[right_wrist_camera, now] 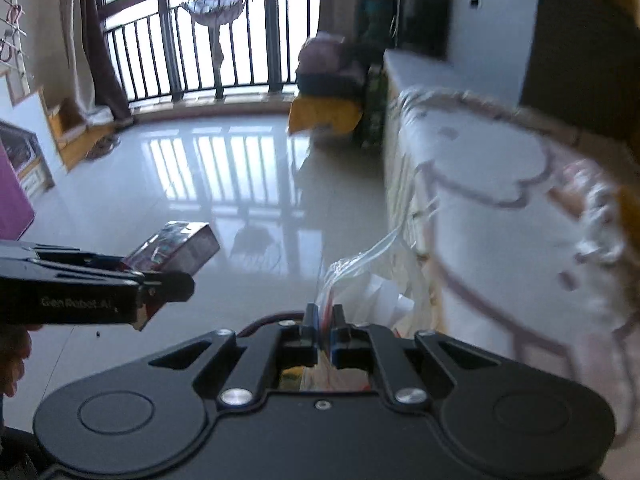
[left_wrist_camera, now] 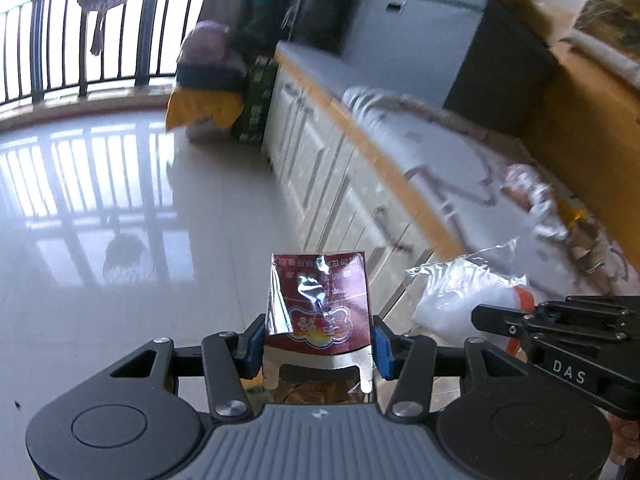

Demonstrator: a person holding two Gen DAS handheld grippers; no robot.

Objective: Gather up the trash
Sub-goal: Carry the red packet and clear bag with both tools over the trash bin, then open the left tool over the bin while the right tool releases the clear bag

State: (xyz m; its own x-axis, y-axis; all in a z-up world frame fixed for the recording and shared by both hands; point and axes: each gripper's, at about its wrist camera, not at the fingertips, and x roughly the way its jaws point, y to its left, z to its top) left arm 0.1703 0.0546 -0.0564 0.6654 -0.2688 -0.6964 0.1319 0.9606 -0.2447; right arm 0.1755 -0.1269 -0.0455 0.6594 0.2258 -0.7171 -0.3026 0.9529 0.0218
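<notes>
My left gripper (left_wrist_camera: 318,340) is shut on a dark red cigarette pack (left_wrist_camera: 320,300) with a shiny wrapper, held above the floor. The pack also shows in the right wrist view (right_wrist_camera: 176,246), left of centre, in the left gripper (right_wrist_camera: 160,284). My right gripper (right_wrist_camera: 322,322) is shut on the edge of a clear plastic bag (right_wrist_camera: 372,280) with white paper inside. The bag (left_wrist_camera: 464,300) and the right gripper (left_wrist_camera: 500,318) show at the right of the left wrist view. A crumpled wrapper (left_wrist_camera: 536,200) lies on the cabinet top at the right.
A long white cabinet (left_wrist_camera: 320,152) with a wooden edge and a patterned cloth (right_wrist_camera: 500,208) runs along the right. Glossy tiled floor (left_wrist_camera: 120,220) lies to the left. A balcony railing (right_wrist_camera: 224,52) stands at the back. A pile with a yellow cloth (right_wrist_camera: 324,116) sits near the cabinet's far end.
</notes>
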